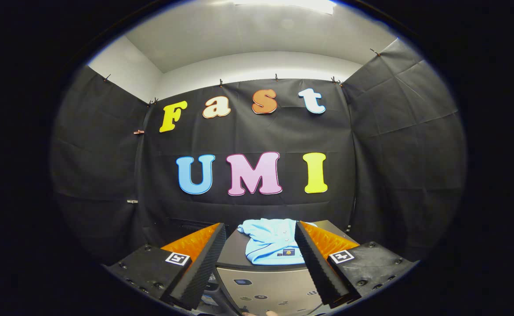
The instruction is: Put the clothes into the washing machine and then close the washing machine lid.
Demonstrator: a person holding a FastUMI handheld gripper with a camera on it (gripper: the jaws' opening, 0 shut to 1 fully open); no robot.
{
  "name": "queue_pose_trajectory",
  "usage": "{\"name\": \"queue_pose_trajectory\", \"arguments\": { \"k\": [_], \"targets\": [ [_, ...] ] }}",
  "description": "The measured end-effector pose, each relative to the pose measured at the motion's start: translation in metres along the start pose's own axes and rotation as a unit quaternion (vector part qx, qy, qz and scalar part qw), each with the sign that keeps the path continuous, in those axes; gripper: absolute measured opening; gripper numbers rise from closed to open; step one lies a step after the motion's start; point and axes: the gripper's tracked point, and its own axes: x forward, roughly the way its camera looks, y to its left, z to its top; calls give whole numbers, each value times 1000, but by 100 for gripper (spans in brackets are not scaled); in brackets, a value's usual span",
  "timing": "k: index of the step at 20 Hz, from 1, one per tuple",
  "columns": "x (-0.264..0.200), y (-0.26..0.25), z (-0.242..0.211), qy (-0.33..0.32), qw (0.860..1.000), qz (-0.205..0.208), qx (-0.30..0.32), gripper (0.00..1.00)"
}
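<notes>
A light blue garment [271, 241] lies crumpled on the dark flat top of the washing machine [235, 252], just ahead of and between my fingers. The machine's pale front panel [263, 287] with small marks shows below it. My gripper [260, 245] is open, its two fingers spread wide on either side of the garment and touching nothing. The right finger [316, 259] overlaps the garment's right edge in the view. Whether the surface under the garment is a shut lid I cannot tell.
Black cloth walls close the booth behind the machine and on both sides. A white ceiling with a light is overhead. A bit of a hand [271, 313] shows at the very bottom under the panel.
</notes>
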Motion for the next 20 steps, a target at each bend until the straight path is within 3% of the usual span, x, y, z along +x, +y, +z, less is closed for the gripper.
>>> {"name": "queue_pose_trajectory", "arguments": {
  "k": [20],
  "targets": [
    [15,-16,-3,-2,1000,-23,-11,99]
  ]
}}
